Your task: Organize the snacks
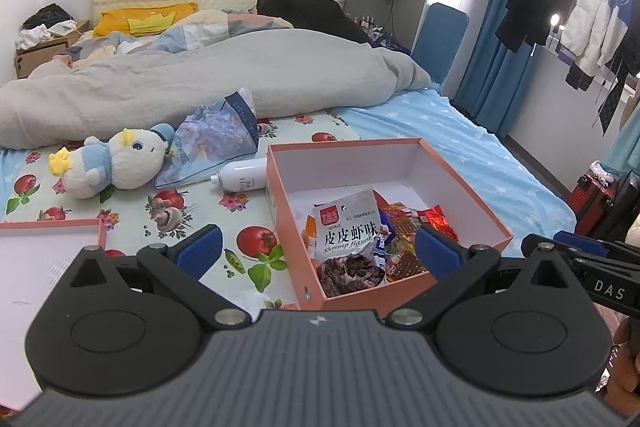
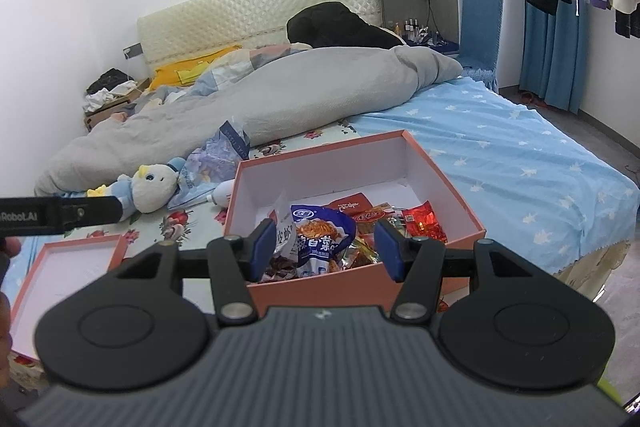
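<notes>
Left gripper [image 1: 318,251] spread wide, empty | right gripper [image 2: 325,247] half-spread, empty, above snack box [image 2: 444,183]

Both wrist cameras look slightly downward, close over the bed [image 1: 460,131], toward the headboard; both share the orange snack box [image 1: 400,155] [image 2: 440,183]

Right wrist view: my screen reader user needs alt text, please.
An open pink cardboard box on a bed holds mixed snack packets, with the open right hand-held gripper above its near edge. The pink box lid lies left, near a white plush duck.
</notes>
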`<state>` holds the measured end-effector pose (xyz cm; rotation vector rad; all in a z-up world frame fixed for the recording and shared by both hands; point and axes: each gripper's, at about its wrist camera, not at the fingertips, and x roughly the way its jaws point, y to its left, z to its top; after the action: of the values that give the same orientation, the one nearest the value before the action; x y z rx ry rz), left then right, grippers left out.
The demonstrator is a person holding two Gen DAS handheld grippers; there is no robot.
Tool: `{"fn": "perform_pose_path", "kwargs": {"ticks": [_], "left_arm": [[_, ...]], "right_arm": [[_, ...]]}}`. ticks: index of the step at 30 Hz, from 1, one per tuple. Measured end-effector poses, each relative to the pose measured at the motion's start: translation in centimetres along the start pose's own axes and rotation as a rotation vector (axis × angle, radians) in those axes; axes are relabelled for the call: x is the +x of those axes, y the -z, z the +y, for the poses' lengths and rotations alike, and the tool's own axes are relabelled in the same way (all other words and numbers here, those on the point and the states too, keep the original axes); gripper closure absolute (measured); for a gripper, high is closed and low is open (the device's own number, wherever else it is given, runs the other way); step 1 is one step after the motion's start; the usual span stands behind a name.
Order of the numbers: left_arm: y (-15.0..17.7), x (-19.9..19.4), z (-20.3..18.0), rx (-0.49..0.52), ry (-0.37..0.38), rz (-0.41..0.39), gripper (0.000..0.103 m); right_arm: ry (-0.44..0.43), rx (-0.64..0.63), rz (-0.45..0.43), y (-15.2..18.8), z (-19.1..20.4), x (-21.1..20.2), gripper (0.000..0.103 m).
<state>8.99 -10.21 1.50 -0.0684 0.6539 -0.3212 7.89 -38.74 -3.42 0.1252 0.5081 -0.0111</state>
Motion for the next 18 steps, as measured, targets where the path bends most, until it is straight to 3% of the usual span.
{"fn": "perform_pose_path", "kwargs": {"ticks": [18], "left_arm": [[-0.27,-0.14,-0.23,0.005,0.012,-0.001,0.000]], "right_arm": [[0.007,-0.001,-0.007,-0.05,-0.17,-0.18,0.046]]}}
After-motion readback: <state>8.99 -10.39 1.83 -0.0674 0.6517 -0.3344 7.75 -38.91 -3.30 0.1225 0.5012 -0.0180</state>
